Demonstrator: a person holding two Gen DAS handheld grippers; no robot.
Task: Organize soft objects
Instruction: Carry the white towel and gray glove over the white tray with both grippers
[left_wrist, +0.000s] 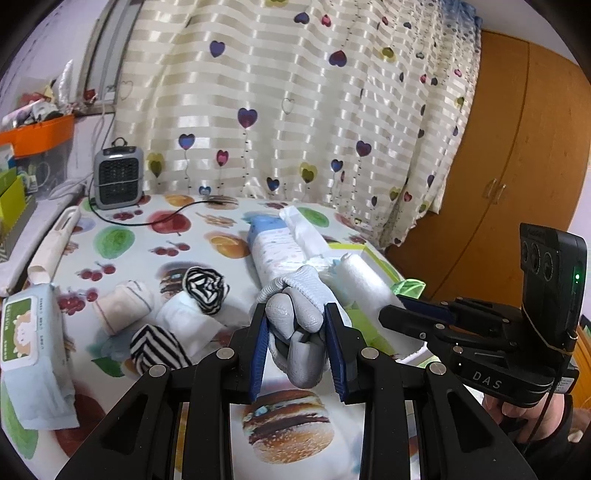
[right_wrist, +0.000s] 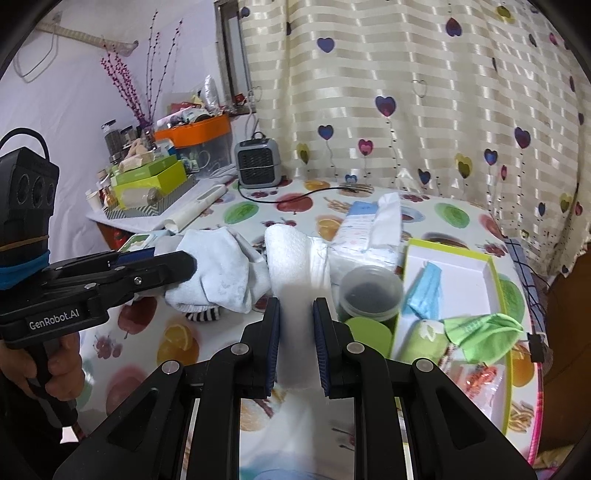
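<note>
Left gripper (left_wrist: 295, 332) clenching grey sock (left_wrist: 303, 306), right gripper (right_wrist: 295, 339) pinching white sock (right_wrist: 295, 258), both above fruit-print table (left_wrist: 147, 229); risking thin fabric slipping free, dropping onto striped socks (left_wrist: 205, 290)

A round table (left_wrist: 207, 236) wears a fruit-print cloth. On it lie striped socks (left_wrist: 205, 290), a wipes pack (left_wrist: 27, 332), a heater (left_wrist: 118, 177), a tissue pack (left_wrist: 271, 247) and a green-rimmed box (right_wrist: 454, 269).

"DAS" on right gripper (left_wrist: 397, 317) body; "GenRobot.AI" on left gripper (right_wrist: 173, 264) body.
</note>
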